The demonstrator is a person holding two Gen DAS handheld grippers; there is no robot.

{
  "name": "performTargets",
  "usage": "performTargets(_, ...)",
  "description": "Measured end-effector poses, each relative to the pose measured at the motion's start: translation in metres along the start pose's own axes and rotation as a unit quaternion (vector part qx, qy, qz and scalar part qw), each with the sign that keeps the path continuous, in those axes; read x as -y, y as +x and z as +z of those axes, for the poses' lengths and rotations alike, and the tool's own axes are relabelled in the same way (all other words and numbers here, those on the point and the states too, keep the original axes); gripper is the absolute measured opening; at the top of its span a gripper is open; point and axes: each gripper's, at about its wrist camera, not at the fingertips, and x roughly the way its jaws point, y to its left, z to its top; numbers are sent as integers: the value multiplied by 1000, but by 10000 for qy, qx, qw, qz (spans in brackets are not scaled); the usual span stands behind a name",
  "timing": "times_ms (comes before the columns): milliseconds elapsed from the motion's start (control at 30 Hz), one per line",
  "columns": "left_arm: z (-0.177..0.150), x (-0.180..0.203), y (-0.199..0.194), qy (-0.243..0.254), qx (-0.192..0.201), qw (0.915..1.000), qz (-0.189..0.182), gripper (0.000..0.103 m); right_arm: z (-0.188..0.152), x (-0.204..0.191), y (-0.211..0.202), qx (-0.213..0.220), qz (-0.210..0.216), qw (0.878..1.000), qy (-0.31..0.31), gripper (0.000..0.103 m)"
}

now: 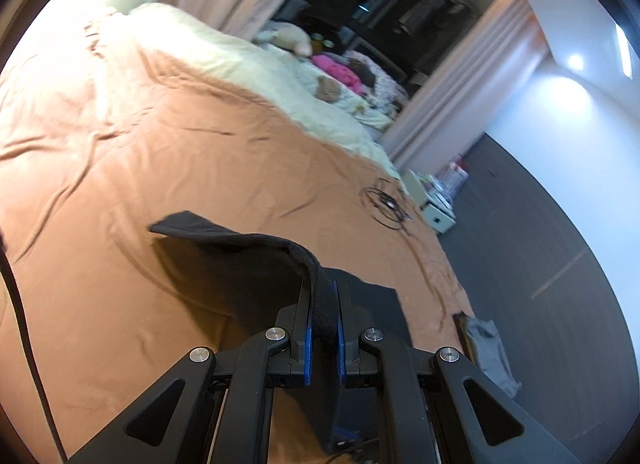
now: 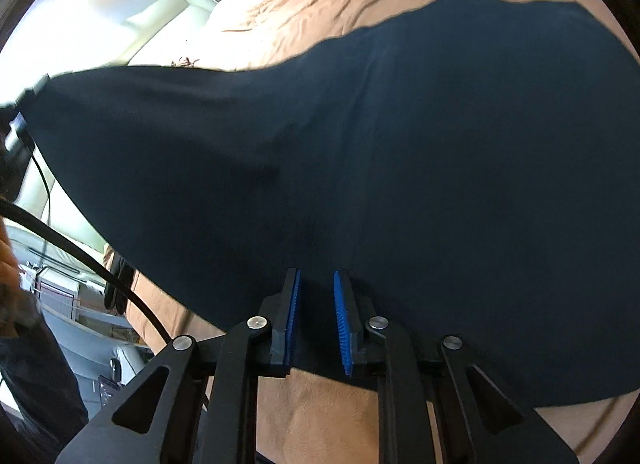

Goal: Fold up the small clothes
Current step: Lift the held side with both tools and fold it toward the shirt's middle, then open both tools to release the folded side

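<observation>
Left tongs [image 1: 323, 312] pinch the black garment's [image 1: 248, 252] ribbed hem, lifting it off the orange bedspread [image 1: 180, 144]. Only the left view shows the cable coil [image 1: 386, 204] (and a grey cloth [image 1: 490, 348] at the bed's edge). The right view fills with dark fabric; right tongs [image 2: 317, 304] stand slightly parted, whether gripping, unclear.
</observation>
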Motion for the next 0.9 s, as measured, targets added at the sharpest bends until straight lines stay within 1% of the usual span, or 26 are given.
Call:
performTargets(100,3,27,16,285,-134,9994,-159,9,5,7,0,-56,105,9999,118,12)
performTargets(167,2,43,26,440,-239,9984,-270,9,3,13,-3,-99,168,9997,163,12)
performTargets(300,-4,75,52,736,-512,9948,-484,9,11,19,4,-171,249,9993,226,12)
performTargets(367,-8,88,63,841,-627,9927,-599,9,14,24,-1,-167,328,9990,269,13)
performTargets(433,-13,101,75,963,-780,9896,-724,9,17,31,-13,-62,358,9989,297,13)
performTargets(533,-21,121,92,1143,-989,9847,-868,9,15,43,-32,154,200,9990,373,13)
performTargets(600,-28,133,103,1251,-1137,9810,-957,9,17,62,-54,338,-95,9980,531,13)
performTargets(667,-35,142,113,1341,-1281,9771,-1042,9,17,75,-71,475,-180,9969,602,14)
performTargets(733,-44,150,122,1425,-1427,9727,-1147,9,16,89,-91,627,-389,9950,675,29)
performTargets(767,-50,155,127,1471,-1507,9702,-1199,9,14,95,-101,733,-460,9939,690,47)
performTargets(800,-55,160,133,1515,-1576,9680,-1234,9,13,102,-115,886,-536,9921,703,62)
performTargets(900,-68,172,145,1603,-1772,9619,-1327,9,6,116,-135,1018,-727,9894,733,63)
